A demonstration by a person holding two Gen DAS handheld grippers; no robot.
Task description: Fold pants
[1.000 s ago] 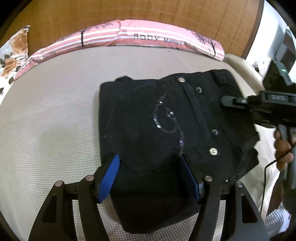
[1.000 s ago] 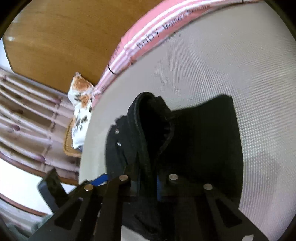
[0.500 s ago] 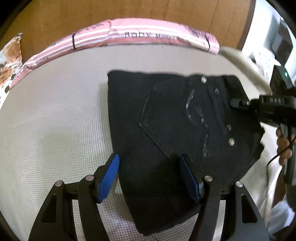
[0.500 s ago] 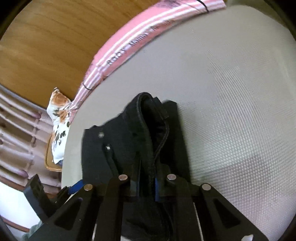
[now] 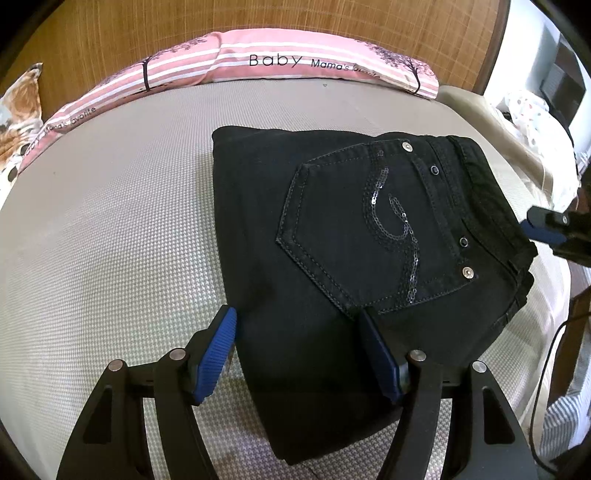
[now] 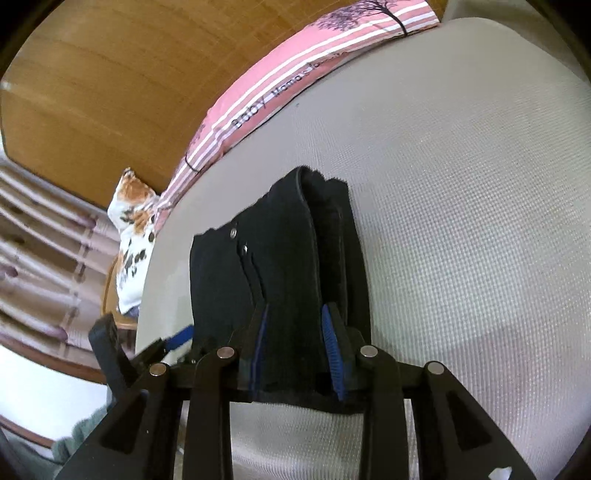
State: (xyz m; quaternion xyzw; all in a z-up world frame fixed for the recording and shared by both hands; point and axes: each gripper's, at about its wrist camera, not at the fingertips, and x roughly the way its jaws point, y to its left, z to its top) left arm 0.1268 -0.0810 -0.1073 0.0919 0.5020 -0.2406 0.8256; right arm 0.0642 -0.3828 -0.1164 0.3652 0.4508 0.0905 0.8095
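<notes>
Black pants are lying folded into a compact rectangle on a grey woven mattress, directly ahead of both tools.

In the left wrist view, the left gripper is hanging just over the near edge of the fabric with its blue pads spread wide. The right-hand pad is sitting over the cloth, the left-hand one at its left edge, and neither is pinching it. Just beyond them, a back pocket with a sequin swirl and metal rivets is facing up; only this view shows it. Off to the right, the tip of the right gripper is sitting by the waistband end.

The right wrist view is showing the bundle edge-on instead, with its stacked layers and thick waistband. The right gripper has just been opening; a fold of the pants is still standing between its blue pads, which look loosened rather than clamped.

Farthest away, a pink striped pillow printed "Baby" is lying along a wooden headboard. A floral cushion is showing beside it.
</notes>
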